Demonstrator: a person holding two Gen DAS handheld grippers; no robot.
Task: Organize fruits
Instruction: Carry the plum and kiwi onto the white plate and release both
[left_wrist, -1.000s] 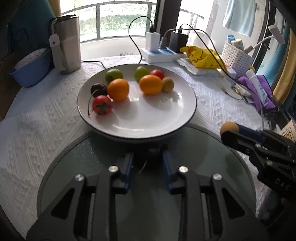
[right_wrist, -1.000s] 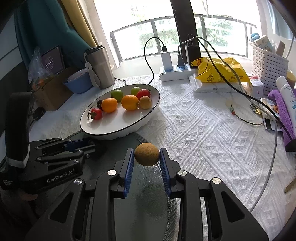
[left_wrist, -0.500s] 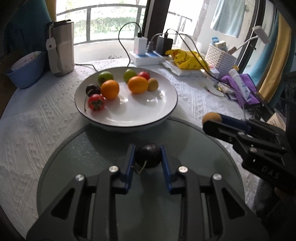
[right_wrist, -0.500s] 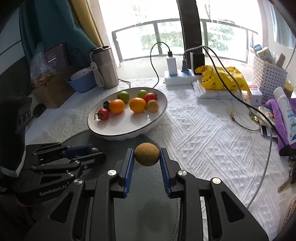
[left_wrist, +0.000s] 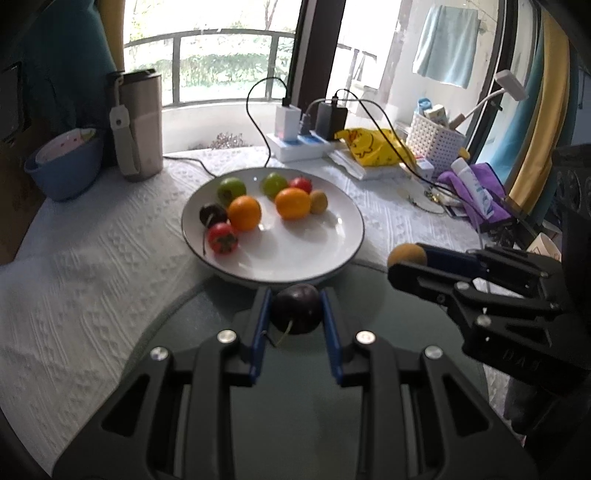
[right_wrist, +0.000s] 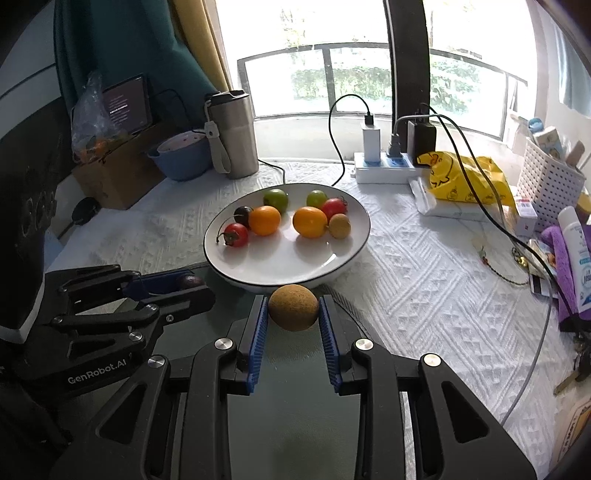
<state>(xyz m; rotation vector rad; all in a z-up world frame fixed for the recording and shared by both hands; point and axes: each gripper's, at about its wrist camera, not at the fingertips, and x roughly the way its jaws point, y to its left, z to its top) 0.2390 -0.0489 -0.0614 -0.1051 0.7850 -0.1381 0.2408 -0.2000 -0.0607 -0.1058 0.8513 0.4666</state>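
Cluttered windowside table, white cloth | left gripper (left_wrist: 295, 314) is pinching dark plum (left_wrist: 296, 308), right gripper (right_wrist: 293, 310) is clamping brown fruit (right_wrist: 293, 307) | both are hovering just short of white plate (right_wrist: 340, 266) | round fruits risk slipping out, or rolling into the plated ones ahead

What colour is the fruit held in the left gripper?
Dark purple, almost black: the plum, seen best in the left wrist view.

Both wrist cameras looked down along their fingers, close over the glass disc (left_wrist: 207, 325); shared view: white plate (left_wrist: 343, 236) (right_wrist: 358, 240) (window behind).
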